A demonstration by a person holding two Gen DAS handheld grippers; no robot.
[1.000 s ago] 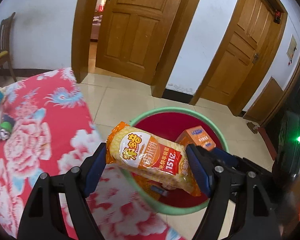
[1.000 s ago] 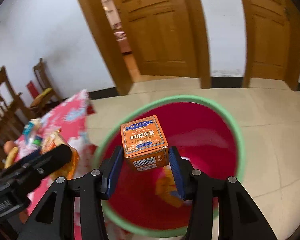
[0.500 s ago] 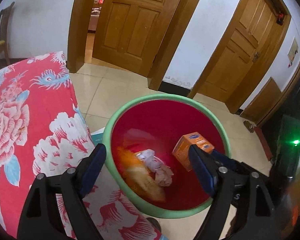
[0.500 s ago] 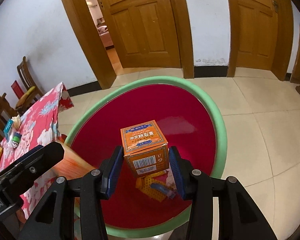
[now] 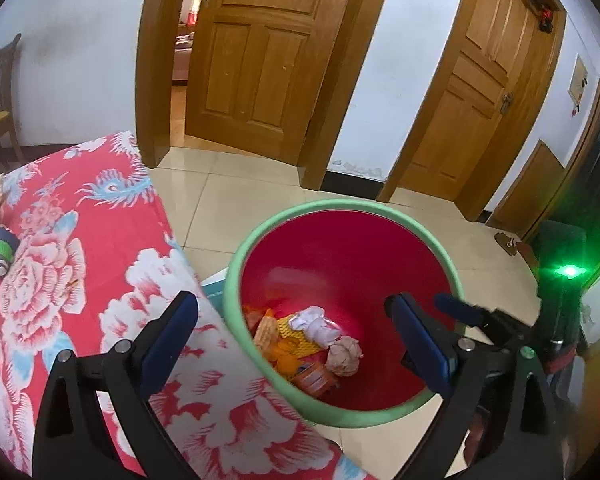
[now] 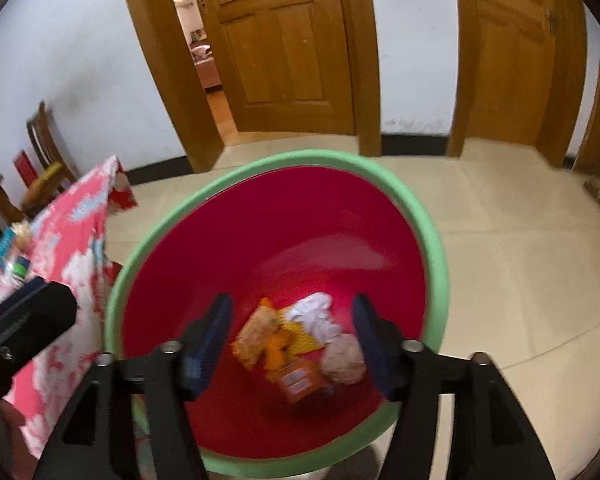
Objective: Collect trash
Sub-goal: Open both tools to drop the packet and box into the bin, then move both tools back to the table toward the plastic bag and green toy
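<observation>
1. Nearest in, the left gripper (image 5: pixel 296 344) is spreading its jaws wide, gripping nothing, hanging over the bin's near rim beside the floral tablecloth (image 5: pixel 60 280).
2. The right gripper (image 6: pixel 292 336) is opening too (nothing between the blue pads), hovering above the bin's mouth.
3. Below them, the red bin (image 6: pixel 432 240) with its green rim is sitting on the tiled floor (image 6: pixel 520 260), touching the table edge.
4. Down at its bottom the trash is lying: orange box (image 6: pixel 300 378), yellow snack packet (image 6: pixel 256 334), white crumpled tissue (image 6: pixel 314 316), pinkish wad (image 5: pixel 343 356).
5. Farther back, wooden doors (image 5: pixel 260 52) are lining the white wall.
</observation>
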